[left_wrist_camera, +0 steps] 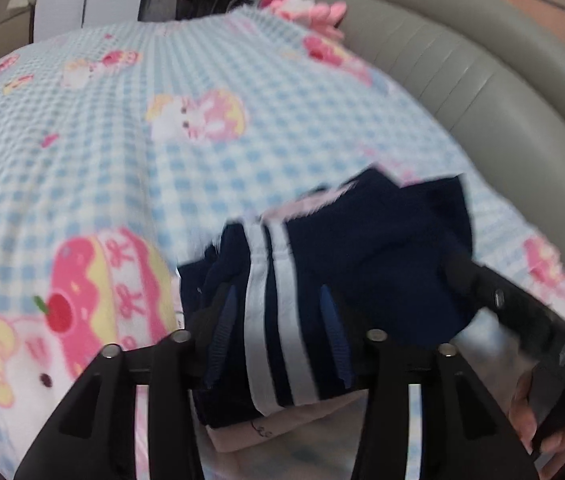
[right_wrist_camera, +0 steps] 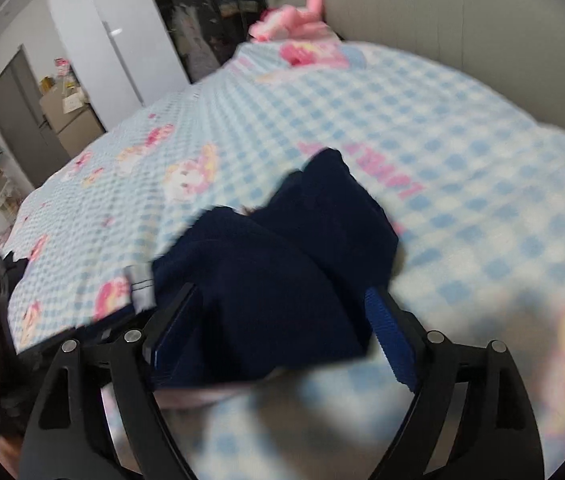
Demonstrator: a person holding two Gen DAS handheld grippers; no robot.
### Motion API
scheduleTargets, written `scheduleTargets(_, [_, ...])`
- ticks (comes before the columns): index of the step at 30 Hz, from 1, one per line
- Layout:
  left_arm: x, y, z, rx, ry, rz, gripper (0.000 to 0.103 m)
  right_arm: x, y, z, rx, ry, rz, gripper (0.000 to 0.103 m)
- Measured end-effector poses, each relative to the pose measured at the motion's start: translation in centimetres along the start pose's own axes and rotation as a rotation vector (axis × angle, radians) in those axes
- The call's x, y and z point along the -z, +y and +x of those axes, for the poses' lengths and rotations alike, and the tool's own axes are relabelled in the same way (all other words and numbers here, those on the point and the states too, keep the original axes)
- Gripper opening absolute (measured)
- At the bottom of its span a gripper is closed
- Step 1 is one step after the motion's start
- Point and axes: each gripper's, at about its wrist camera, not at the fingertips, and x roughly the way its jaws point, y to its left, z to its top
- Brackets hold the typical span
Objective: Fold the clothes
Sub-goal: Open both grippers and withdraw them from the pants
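Light: soft, even, indoor; I see no glare.
Blur: both views motion-smeared; checked bedspread (left_wrist_camera: 94, 160) soft, worst bottom right in right view.
Edges: fisheye bending, dark vignette corners.
Shadows: faint.

We are in a home bedroom; under and ahead of both grippers spreads a blue-and-white checked blanket (right_wrist_camera: 422, 128) printed with pink cartoon figures; beyond it, to the right, rises a padded grey headboard (left_wrist_camera: 482, 76); a pink plush toy (right_wrist_camera: 294, 20) lies at its foot; far off to the left we see a white wardrobe (right_wrist_camera: 114, 36) and a grey door (right_wrist_camera: 22, 116).
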Motion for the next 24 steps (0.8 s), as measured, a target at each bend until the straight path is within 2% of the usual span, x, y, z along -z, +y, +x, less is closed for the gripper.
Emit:
scheduleTargets(3, [-0.7,1.4,-2.7,-0.012,-0.044,-0.040,0.064,-0.2,2.4,-2.5,0.045,-0.006,-0.073,0.085])
scheduleTargets(7, [-1.6,4.9,-6.8,-0.078,-0.095,-0.054,0.078,-0.5,6.9,-3.6,0.038,0.005,-0.130,0.086])
scheduleTargets(11, [-2.0,9.8,-11.4,-0.170,-0.134,-0.079,0.082,-0.6,12.0,-3.8,0.015,0.011,-0.181,0.094])
scheduleTargets(16, [-1.8,16.9,-17.3,-0.282,-0.174,-0.133,0.084,1.1,19.6,-3.1,-0.027,0.020,-0.220,0.099])
scheduleTargets(18, [-1.2,19.9,-19.9,-0.323,-0.185,-0.161,0.086,2.0,22.5,-2.7,-0.031,0.038,-0.234,0.102])
scheduleTargets(24, [1.9,26.7,-25.3,-0.437,-0.173,-0.212,0.086,5.0,29.1,-2.7,-0.049,0.078,-0.264,0.102])
